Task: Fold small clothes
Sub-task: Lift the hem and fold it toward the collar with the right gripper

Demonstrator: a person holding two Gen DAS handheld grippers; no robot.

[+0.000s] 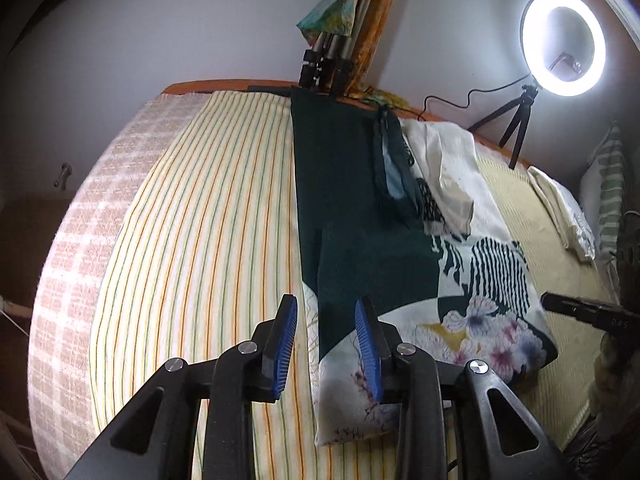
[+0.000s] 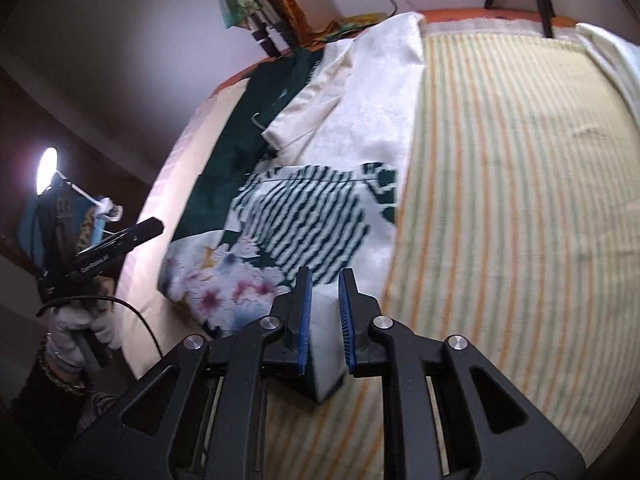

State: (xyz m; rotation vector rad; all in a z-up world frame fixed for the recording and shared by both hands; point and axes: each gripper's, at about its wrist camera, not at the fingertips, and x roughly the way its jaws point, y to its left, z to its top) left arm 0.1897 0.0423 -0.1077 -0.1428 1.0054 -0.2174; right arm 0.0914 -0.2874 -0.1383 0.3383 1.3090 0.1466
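Garment (image 1: 360, 216), green with floral print, lay folded lengthwise on my striped bedsheet (image 1: 208, 240). My left gripper (image 1: 326, 344) hung open, jaws straddling its left edge, and my right gripper (image 2: 325, 316) looked parted too, white corner between its pads.

I'm looking into a home bedroom. My work surface is a bed (image 1: 192, 216) under a striped sheet, its wooden edge (image 1: 224, 83) meeting a plain wall (image 1: 160, 28) at twelve o'clock. Pillows (image 1: 604, 196) sit at three o'clock. A lit ring light (image 1: 563, 42) on a small tripod stands at one o'clock, and colourful cloths (image 1: 340, 4) hang at twelve.
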